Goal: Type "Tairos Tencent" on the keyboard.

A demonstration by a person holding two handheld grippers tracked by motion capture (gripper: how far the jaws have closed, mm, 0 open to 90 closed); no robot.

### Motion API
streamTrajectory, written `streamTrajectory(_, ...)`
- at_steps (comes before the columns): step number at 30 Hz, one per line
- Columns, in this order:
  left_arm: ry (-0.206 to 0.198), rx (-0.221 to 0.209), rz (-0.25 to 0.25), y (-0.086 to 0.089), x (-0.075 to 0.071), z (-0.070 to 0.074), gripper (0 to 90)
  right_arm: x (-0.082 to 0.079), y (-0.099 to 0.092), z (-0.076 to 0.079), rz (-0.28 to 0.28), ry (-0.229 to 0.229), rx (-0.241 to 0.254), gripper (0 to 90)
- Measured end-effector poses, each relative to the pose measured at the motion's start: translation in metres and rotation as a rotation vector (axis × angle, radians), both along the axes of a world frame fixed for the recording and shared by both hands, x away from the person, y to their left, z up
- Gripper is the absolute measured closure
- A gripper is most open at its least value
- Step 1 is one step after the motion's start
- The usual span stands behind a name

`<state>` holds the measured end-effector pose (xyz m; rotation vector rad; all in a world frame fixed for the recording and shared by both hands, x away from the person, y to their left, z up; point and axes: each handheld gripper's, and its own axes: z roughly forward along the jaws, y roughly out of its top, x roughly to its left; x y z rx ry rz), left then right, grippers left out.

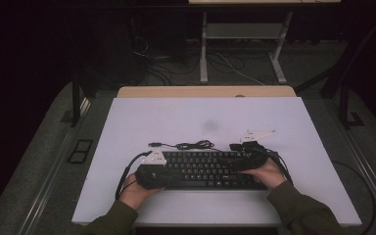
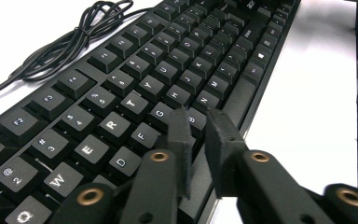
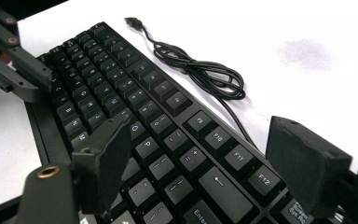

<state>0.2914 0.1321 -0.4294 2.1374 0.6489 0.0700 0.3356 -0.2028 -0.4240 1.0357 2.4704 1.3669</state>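
Keyboard: black keyboard [image 1: 208, 169] lay flat on the near half of the white table top [image 1: 142, 117], long side running left to right, between the two hands.
Left gripper: left gripper [image 2: 196, 122] hovered low over the left part of the keyboard, near its front edge; in the left gripper view its tips stood just above the keys by G and H. The jaws were a narrow slit apart, nothing between them, and no pad pressed on a key — not fully closed, holding nothing.
Right gripper: right gripper [image 3: 205, 154] sat over the right end of the keyboard. Its jaws were spread wide, the number row and F-keys showing between them; the pads were clear of the keys as far as could be told.
Hands: left hand [image 1: 136, 190] and right hand [image 1: 269, 175] came in from the near edge, sleeves dark green, each wrapped around its gripper body.
Cable: the keyboard's thin black cable [image 1: 192, 145] lay in a loose bundle on the table just behind the keyboard, its plug [image 3: 131, 21] resting free on the white surface — touching neither gripper.
Obstructions: nothing lay on the keys themselves; the bundled cable was the only loose item near the back edge.
Surroundings: faint grey smudge [image 1: 209, 125] on the table top beyond the cable. Farther back, a wooden table edge [image 1: 205, 91], then white desk legs [image 1: 204, 49] and floor cables [image 1: 235, 68] in dim light.
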Motion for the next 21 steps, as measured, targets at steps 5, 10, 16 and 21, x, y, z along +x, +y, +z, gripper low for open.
streamTrajectory(5,-0.006,-0.005,0.015,0.000,0.002,0.000,65.8,-0.003,-0.003,0.002,-0.004,0.001,0.004,23.2)
streamTrajectory(10,-0.014,-0.011,0.031,-0.001,0.003,0.001,56.8,-0.006,-0.008,0.002,-0.009,0.000,0.012,24.4)
streamTrajectory(16,-0.017,-0.019,0.050,-0.001,0.006,0.001,47.1,-0.012,-0.014,0.003,-0.010,0.005,0.021,27.4)
streamTrajectory(21,-0.027,-0.022,0.063,-0.002,0.008,0.001,40.3,-0.019,-0.023,0.003,-0.006,0.012,0.022,32.1)
